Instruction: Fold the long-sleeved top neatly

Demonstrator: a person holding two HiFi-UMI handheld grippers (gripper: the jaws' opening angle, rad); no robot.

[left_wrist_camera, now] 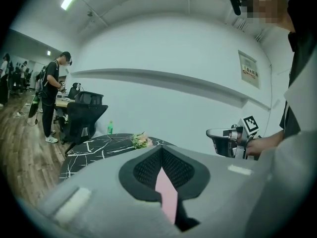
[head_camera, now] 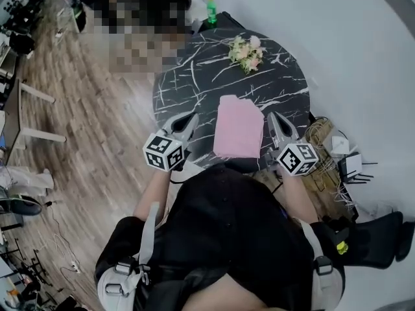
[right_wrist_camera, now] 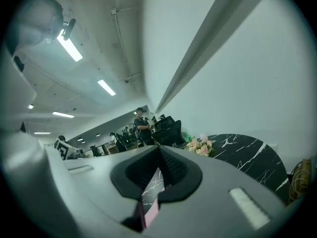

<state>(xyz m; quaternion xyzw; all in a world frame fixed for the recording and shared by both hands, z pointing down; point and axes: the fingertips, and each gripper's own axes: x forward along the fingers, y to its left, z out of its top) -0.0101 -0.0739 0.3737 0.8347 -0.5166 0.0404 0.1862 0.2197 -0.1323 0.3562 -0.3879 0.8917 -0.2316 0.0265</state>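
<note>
Pink long-sleeved top (head_camera: 238,127), light and limp, droops over the counter (head_camera: 188,83), the left claw (head_camera: 189,120) and right claw (head_camera: 273,118) each pinching its edge.

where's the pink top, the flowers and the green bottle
pink top (head_camera: 238,127), head view, middle of the cloth
flowers (head_camera: 246,52), head view, centre of the bunch
green bottle (head_camera: 211,10), head view, its body

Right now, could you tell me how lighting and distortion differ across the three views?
Head view: even light, pink top sharp, no glare. Left gripper view: fisheye curving the wall ledge, dark corners. Right gripper view: same vignette, ceiling lights glaring.
</note>
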